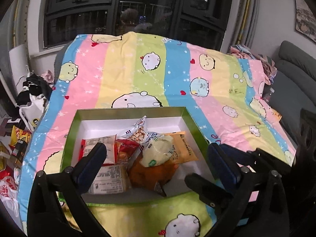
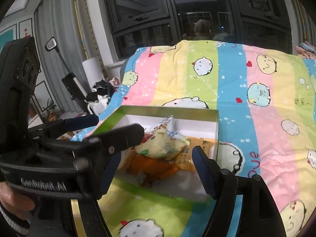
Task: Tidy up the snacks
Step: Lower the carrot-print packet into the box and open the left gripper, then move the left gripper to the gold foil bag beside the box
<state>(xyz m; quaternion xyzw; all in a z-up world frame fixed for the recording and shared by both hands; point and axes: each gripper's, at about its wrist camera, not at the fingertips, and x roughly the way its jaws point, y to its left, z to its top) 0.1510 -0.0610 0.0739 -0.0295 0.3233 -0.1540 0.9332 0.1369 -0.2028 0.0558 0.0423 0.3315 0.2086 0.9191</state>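
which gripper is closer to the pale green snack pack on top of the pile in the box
Hard to call, probably the right. The right gripper is open with the pale green pack just beyond its fingertips. The left gripper is open too, straddling the pile in the box, holding nothing.

Blk grippers point(image 1: 158, 154) w/ blue pads, silver screws, white lettering.

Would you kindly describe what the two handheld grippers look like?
Both are black plastic with visible screws. The left gripper and right gripper have dark blue ridged finger pads. White lettering marks the left one's body.
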